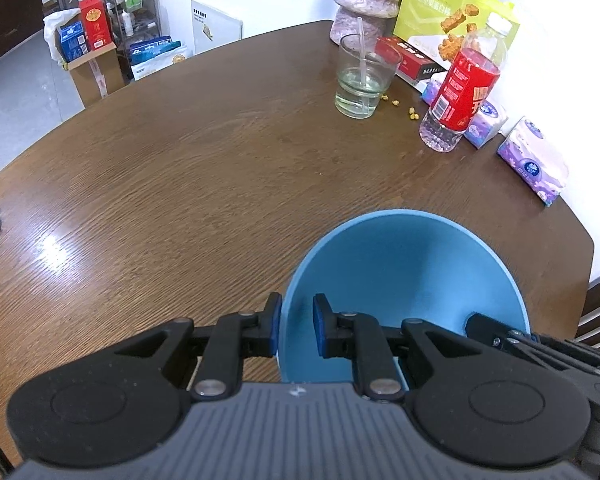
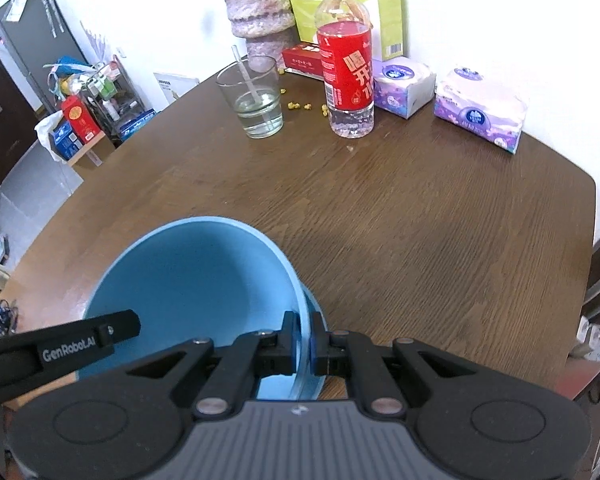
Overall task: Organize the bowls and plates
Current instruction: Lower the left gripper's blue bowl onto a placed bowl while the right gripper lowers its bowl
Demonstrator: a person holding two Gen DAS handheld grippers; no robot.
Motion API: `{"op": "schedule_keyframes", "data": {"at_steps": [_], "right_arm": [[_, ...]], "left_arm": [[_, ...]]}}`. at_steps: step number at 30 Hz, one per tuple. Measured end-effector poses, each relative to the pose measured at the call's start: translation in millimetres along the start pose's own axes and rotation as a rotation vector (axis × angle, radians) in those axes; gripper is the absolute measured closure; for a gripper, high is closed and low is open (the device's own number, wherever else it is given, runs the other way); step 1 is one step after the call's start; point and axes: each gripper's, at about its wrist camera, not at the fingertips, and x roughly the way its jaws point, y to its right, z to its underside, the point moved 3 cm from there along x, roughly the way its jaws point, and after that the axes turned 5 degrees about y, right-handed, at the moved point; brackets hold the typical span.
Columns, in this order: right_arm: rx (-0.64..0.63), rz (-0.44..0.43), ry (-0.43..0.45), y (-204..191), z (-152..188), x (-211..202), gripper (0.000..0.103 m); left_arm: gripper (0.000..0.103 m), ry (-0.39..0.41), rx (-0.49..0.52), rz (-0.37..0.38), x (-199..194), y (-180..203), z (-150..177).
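Left gripper point(image 1: 296, 330) angled steeply down, clamped on blue bowl point(image 1: 412, 272) near rim, right gripper point(image 2: 304, 344) likewise clamped on opposite rim, above table point(image 1: 180, 168)

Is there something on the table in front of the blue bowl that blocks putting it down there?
Nothing visible does. Both grippers, left gripper and right gripper, clamp the blue bowl by opposite rims. The table ahead is bare wood; the glass and bottle stand far back.
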Motion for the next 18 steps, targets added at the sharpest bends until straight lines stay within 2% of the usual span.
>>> {"op": "schedule_keyframes", "data": {"at_steps": [18], "right_arm": [[-0.130, 0.015, 0.051, -6.3, 7.9, 16.4, 0.097]], "left_arm": [[0.086, -0.015, 0.004, -0.032, 24.8, 1.7, 8.3]]}}
